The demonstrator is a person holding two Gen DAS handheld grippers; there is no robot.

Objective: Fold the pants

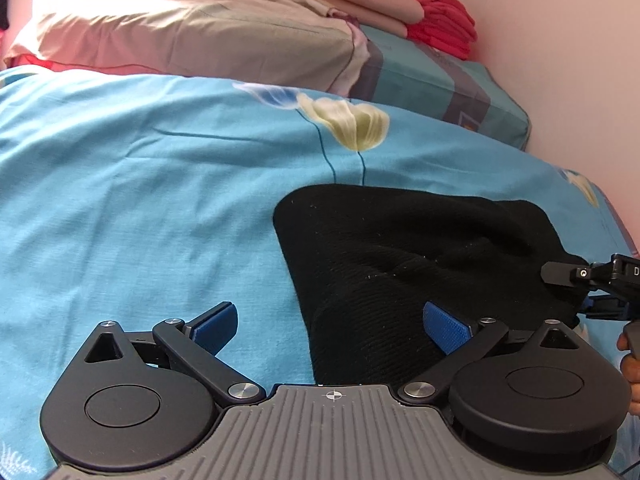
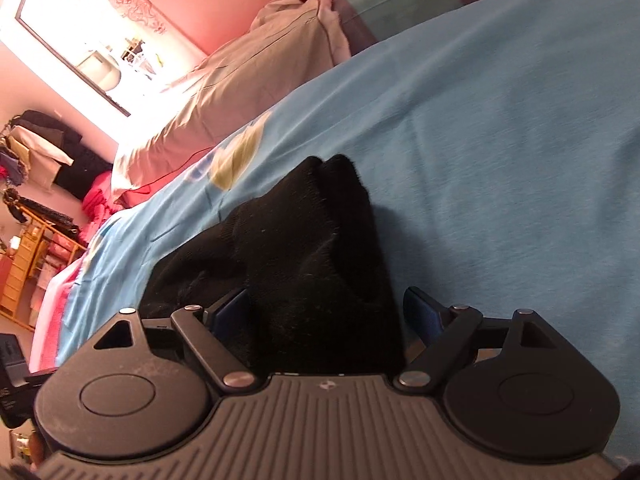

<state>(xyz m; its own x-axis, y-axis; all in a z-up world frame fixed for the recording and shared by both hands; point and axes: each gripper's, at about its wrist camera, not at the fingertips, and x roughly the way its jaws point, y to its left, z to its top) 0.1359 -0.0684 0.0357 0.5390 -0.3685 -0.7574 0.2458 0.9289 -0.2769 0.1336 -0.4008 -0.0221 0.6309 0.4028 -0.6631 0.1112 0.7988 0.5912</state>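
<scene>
The soft, limp black knitted pants (image 1: 400, 264) sit between both wide-open grippers, left (image 1: 332, 324) and right (image 2: 326, 312); gripping the thick folded edge seems best.

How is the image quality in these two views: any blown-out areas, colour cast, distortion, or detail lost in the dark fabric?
Left wrist view: fisheye bulges the blue bedsheet; the wall carries a pink cast; the top-left corner is washed out; the black pants still show knit ribbing. Right wrist view: the frame is strongly tilted; the window is blown out to white; the pants read nearly featureless black between the open right tool fingers.
</scene>
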